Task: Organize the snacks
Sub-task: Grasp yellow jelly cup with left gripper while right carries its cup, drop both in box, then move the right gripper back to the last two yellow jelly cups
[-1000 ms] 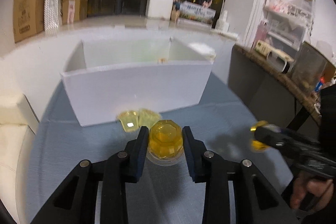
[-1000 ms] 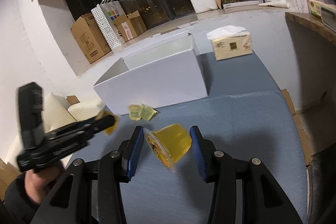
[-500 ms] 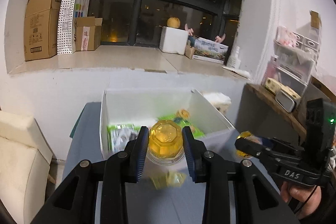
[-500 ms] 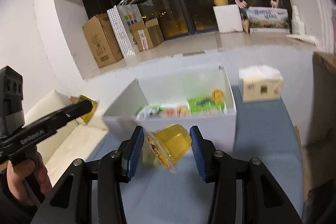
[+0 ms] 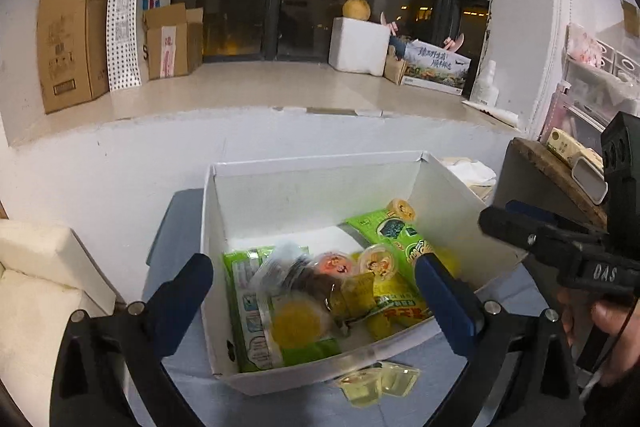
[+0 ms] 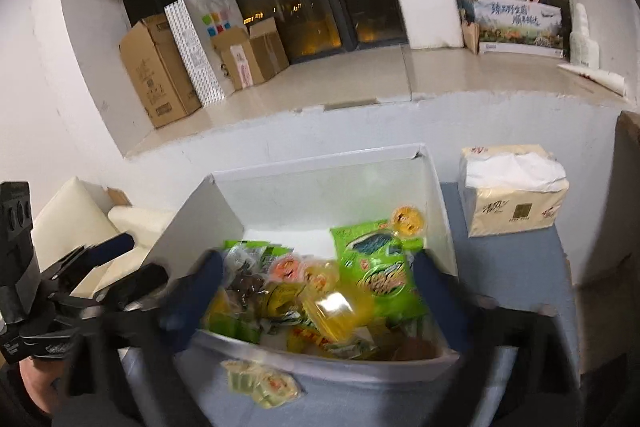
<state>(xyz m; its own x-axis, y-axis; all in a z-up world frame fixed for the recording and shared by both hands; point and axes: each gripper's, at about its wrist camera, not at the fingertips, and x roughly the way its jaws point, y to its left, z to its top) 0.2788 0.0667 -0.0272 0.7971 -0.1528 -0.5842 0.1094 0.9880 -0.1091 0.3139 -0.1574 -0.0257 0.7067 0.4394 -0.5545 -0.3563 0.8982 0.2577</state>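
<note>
both tongs hang spread wide over the box, nothing held.

left view: left gripper [image 5: 314,273] gapes above the box [image 5: 316,183]. inside lie green packets [image 5: 256,303], a yellow jelly cup [image 5: 298,321] and other cups. two small jelly cups [image 5: 378,383] sit on the blue cloth [image 5: 440,379] just outside the front wall. right gripper [image 5: 516,223] is beside the box.

right view: blurred; right gripper [image 6: 316,287] gapes over the box [image 6: 328,167]; the small cups [image 6: 262,385] lie outside, tissue pack [image 6: 514,199] beside.

those small cups look light, slick and squashy; likely best pinched gently across the sidewalls, below the foil rim.
</note>
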